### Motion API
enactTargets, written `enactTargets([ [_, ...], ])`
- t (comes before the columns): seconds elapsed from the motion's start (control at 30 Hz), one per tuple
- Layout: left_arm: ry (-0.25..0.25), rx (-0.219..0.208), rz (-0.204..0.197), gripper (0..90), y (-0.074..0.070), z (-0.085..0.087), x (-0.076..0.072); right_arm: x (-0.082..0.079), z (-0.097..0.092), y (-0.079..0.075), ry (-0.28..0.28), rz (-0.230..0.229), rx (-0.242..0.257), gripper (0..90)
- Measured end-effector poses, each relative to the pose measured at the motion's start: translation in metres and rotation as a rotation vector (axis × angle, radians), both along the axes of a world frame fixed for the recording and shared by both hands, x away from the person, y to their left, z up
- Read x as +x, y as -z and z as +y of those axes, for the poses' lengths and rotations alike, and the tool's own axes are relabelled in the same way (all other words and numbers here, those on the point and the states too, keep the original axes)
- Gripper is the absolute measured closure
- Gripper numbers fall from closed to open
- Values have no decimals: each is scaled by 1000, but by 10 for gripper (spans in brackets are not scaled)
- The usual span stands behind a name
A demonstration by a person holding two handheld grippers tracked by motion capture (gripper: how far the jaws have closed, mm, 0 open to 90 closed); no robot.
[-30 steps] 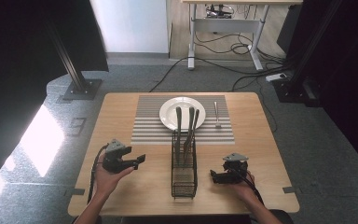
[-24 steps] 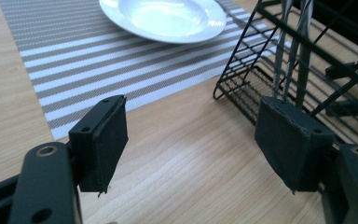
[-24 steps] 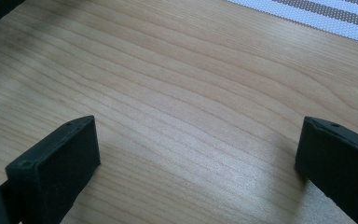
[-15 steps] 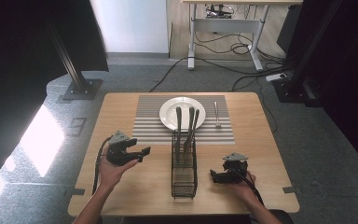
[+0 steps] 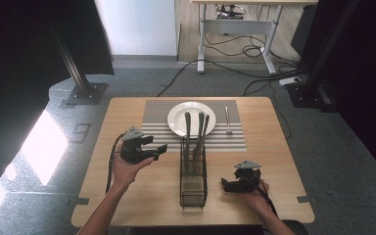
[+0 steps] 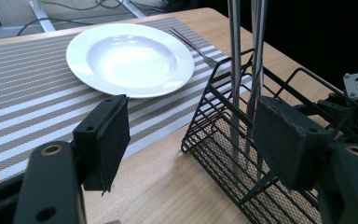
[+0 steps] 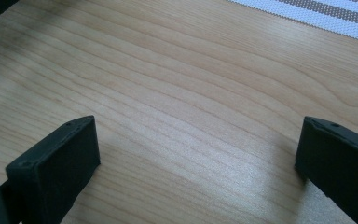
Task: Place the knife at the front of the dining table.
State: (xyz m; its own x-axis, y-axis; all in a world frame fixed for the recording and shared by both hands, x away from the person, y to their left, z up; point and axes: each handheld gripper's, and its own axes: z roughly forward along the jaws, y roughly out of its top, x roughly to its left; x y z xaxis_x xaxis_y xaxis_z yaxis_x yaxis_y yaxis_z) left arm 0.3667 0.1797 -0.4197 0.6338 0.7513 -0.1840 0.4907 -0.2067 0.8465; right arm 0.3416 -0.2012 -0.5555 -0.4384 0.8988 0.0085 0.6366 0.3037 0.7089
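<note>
High view puts the left gripper [image 5: 160,149] lifted off the wooden table [image 5: 103,196], just to the left of the black wire caddy [image 5: 193,183], with its jaws pointed at the basket; the person's left hand [image 5: 127,169] cups it from below; the right gripper [image 5: 223,184] sits low on the table to the right of the caddy, held by the right hand [image 5: 254,196]. Left gripper view shows its jaws spread wide with nothing between them, the caddy's near corner and the upright utensil handles [image 6: 235,56] standing close ahead on the right side; beyond lie the white plate [image 6: 130,58] on the striped placemat [image 6: 23,102] and a fork [image 6: 193,46] beside the plate. Right gripper view shows its own two jaws parted wide over bare wood, gripping nothing, with a corner of the placemat at the top edge. Three long utensils stand upright in the far end of the caddy, which rests at the middle of the table just before the plate.
</note>
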Motion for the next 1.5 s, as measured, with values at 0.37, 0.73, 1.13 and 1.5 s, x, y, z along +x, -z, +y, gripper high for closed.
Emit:
enactTargets([
  [0.37,10,-19,-1,276,-6,-13,11,0,0,0,0,1,0,0],
  [0.73,31,-25,-2,280,-12,-31,21,0,0,0,-5,-1,0,0],
  [1.13,53,-24,14,283,-16,-44,27,-1,2,1,-14,-8,3,0],
  [1.5,60,-23,18,305,-16,-58,35,-1,2,1,-18,-10,0,0],
])
